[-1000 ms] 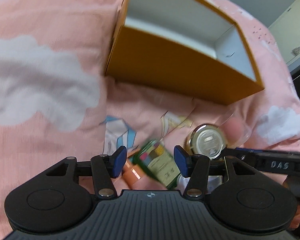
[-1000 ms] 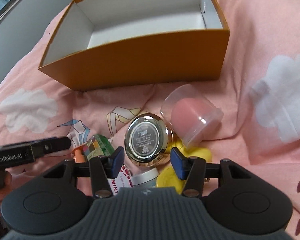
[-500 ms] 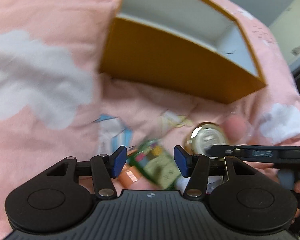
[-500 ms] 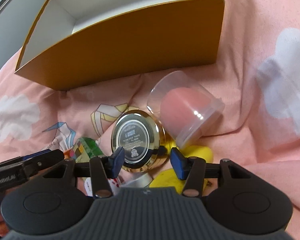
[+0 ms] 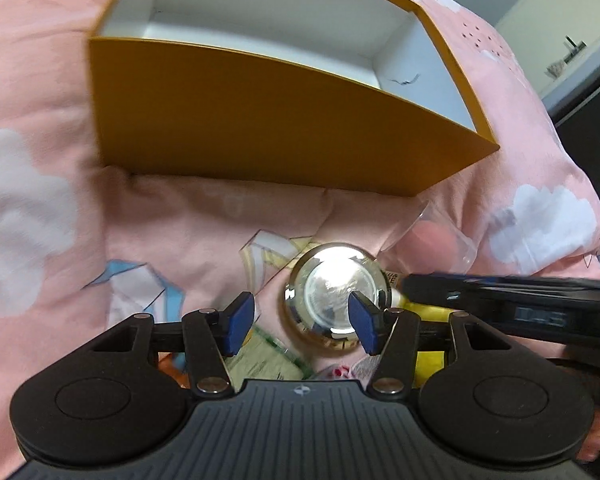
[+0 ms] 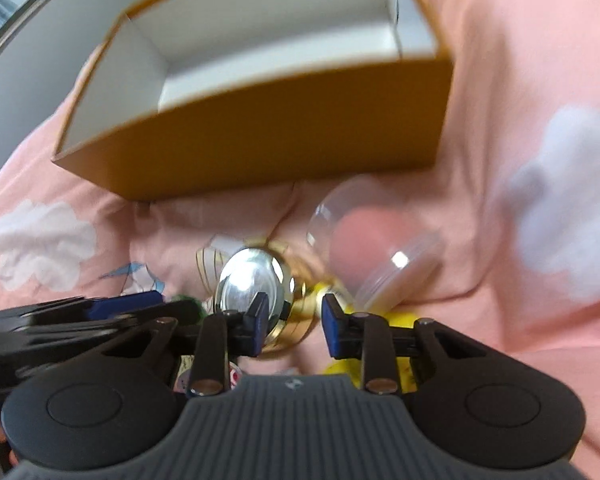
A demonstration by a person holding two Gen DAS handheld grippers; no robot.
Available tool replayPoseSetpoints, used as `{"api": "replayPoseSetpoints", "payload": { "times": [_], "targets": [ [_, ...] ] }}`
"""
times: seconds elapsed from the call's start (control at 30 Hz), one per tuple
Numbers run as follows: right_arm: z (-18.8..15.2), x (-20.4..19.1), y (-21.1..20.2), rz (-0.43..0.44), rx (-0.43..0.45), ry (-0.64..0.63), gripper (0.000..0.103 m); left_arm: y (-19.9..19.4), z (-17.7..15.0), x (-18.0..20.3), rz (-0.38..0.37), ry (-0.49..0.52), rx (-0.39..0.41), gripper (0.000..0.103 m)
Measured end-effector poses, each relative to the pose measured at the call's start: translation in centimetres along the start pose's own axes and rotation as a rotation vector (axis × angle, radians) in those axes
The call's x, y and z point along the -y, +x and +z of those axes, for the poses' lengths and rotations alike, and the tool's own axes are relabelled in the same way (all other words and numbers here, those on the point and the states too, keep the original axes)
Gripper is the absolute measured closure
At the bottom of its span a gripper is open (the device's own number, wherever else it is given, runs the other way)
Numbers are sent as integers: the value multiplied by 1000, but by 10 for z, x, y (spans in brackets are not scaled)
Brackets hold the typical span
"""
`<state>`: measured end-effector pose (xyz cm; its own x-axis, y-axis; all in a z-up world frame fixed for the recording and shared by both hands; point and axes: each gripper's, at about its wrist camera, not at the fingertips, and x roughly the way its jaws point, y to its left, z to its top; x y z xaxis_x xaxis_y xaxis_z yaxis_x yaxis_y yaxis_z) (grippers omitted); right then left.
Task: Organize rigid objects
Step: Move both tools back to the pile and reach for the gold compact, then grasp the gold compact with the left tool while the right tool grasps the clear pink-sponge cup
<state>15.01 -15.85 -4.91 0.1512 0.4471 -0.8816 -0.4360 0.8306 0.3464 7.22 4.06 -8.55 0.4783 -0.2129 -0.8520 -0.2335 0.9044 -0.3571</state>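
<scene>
- The right gripper (image 6: 292,326) is held low over the pink bedding (image 6: 520,60), pointing toward the orange box (image 6: 280,128). Its blue pads (image 6: 332,328) are narrowed around the round gold compact (image 6: 256,280), which sits tilted on edge between them; motion blur makes it hard to say whether both pads touch it.
- The left gripper (image 5: 302,322) hovers beside it, fingers wide apart and holding nothing. In its view the compact (image 5: 336,292) lies just beyond the right-hand pad.
- The box (image 5: 268,120) stands open on the bedding beyond both grippers, and what shows of its white interior holds nothing.
- A clear plastic cup (image 6: 364,240) lies on its side just right of the compact, with a pink ball (image 6: 372,236) inside.
- A yellow item (image 6: 396,320) and a green-labelled packet (image 5: 264,354) lie under the grippers, mostly hidden.
</scene>
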Motion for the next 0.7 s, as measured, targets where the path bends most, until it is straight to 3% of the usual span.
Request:
{"api": "replayPoseSetpoints", "payload": {
  "times": [0.23, 0.47, 0.7],
  "targets": [
    [5, -5, -35, -79, 145, -114, 57, 26, 4, 1, 9, -19, -53, 35],
    [7, 19, -24, -173, 113, -104, 47, 40, 3, -3, -53, -55, -74, 30],
    [16, 44, -3, -79, 66, -36, 41, 52, 6, -1, -96, -78, -87, 28]
  ]
}}
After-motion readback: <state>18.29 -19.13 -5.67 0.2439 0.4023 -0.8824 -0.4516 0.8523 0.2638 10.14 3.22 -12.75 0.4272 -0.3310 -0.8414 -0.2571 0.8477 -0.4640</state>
